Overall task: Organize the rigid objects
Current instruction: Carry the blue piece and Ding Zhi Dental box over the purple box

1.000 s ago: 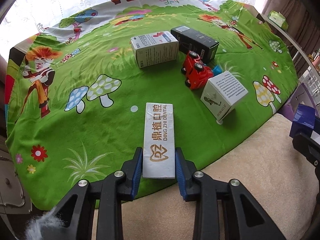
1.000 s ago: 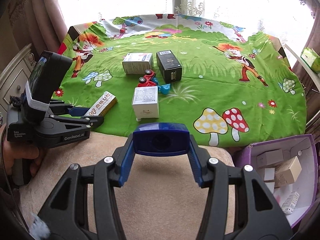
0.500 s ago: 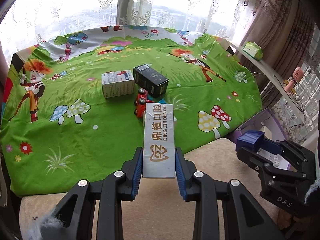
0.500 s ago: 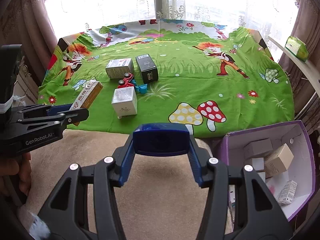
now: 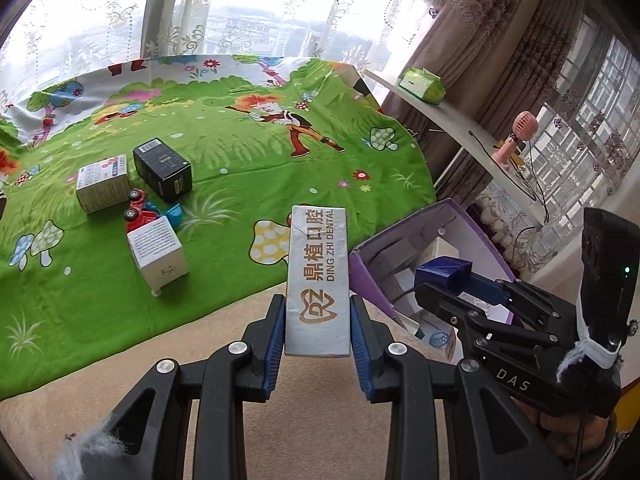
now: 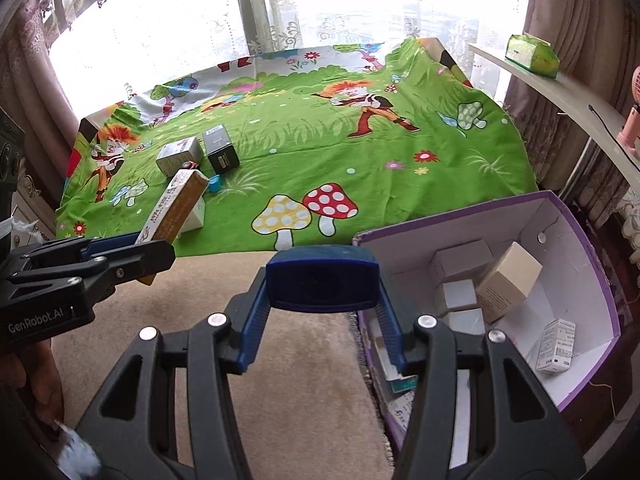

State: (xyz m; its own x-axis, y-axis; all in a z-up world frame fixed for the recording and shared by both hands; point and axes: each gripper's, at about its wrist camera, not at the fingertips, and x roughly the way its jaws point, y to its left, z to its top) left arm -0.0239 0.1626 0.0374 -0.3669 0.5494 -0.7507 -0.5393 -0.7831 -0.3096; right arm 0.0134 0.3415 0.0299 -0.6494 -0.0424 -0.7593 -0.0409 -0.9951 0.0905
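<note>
Fingers (image 5: 276, 340) tilted downward clamp the dental box (image 5: 318, 280) above carpet (image 5: 320, 432).

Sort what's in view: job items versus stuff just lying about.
Job:
- dental box in left gripper
- blue box in right gripper
- purple bin
- black box
- toy car

Lying about:
- green tissue pack
- pink fan

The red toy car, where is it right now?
In the left wrist view the red toy car lies at the left on the green cloth, wedged among three boxes, nearest the white box.
</note>
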